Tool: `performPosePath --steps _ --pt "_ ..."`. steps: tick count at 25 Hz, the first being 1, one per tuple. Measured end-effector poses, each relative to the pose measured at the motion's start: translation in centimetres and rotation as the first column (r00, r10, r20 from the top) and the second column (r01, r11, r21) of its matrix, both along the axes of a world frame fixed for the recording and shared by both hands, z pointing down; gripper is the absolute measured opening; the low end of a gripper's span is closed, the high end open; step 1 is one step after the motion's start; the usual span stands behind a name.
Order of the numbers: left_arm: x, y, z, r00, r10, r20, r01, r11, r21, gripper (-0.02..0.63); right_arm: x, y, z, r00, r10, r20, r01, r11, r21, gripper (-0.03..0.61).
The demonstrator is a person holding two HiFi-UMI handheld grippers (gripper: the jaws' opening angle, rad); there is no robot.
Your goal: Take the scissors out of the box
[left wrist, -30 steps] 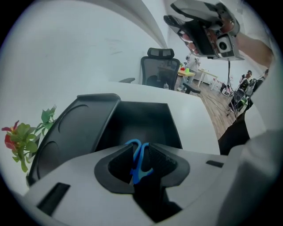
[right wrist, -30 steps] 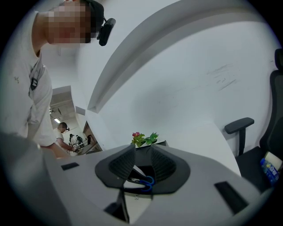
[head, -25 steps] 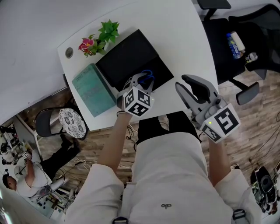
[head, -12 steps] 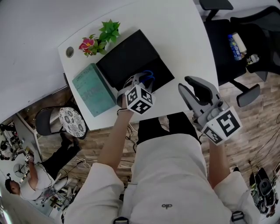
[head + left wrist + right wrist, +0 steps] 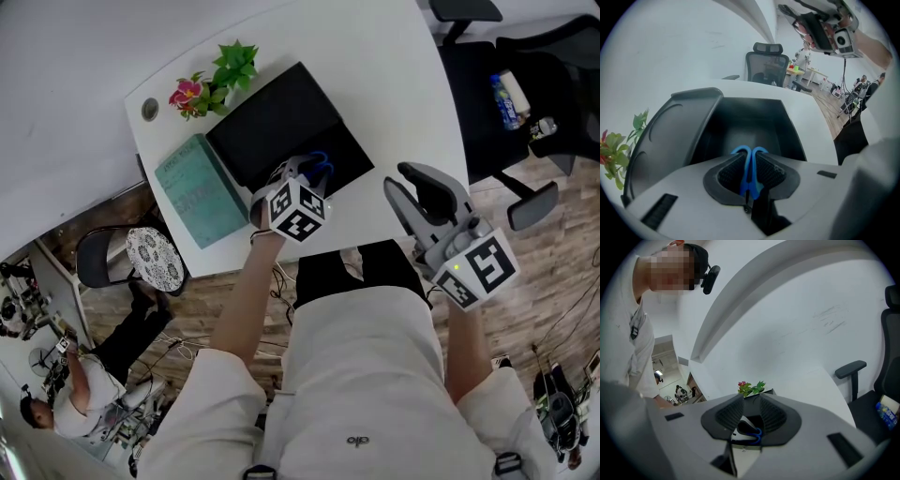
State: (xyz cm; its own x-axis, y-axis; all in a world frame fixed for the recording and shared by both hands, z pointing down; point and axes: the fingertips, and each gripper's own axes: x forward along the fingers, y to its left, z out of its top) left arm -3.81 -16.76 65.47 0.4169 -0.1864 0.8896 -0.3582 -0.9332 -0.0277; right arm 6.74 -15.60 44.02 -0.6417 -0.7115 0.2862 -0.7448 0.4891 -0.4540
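Observation:
The black box [image 5: 281, 131] lies open on the white table [image 5: 394, 84], its lid folded back toward the plant. My left gripper [image 5: 302, 174] hangs over the box's near end, shut on the blue scissors [image 5: 320, 159]. In the left gripper view the blue scissors [image 5: 749, 169] are pinched upright between the dark pads, with the box's hollow [image 5: 747, 126] right behind them. My right gripper [image 5: 417, 193] hovers open at the table's front right, holding nothing. Through its gap the right gripper view shows the left gripper with the scissors [image 5: 753, 431].
A teal notebook [image 5: 194, 192] lies left of the box. A small plant with pink flowers [image 5: 214, 82] stands at the box's far left corner. A black office chair [image 5: 525, 66] is beyond the table's right edge. A person sits on the floor at lower left [image 5: 70, 398].
Both grippers have shifted only a few pixels to the right. The left stays shut on the scissors over the box.

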Motion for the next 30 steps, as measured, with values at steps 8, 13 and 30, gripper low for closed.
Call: performPosePath --steps 8,13,30 --pt "0.1 0.2 0.1 1.000 0.018 0.010 -0.019 0.998 0.056 0.083 0.1 0.1 0.0 1.000 0.001 0.006 -0.001 1.000 0.004 0.110" --pt "-0.1 0.3 0.2 0.998 0.047 0.045 -0.049 0.998 0.042 0.081 0.5 0.2 -0.6 1.000 0.005 0.000 -0.005 1.000 0.019 0.110" --pt "0.8 0.7 -5.1 0.999 -0.002 0.043 -0.005 0.986 0.164 0.080 2.2 1.8 -3.4 1.000 -0.026 0.004 0.025 0.995 0.097 0.110"
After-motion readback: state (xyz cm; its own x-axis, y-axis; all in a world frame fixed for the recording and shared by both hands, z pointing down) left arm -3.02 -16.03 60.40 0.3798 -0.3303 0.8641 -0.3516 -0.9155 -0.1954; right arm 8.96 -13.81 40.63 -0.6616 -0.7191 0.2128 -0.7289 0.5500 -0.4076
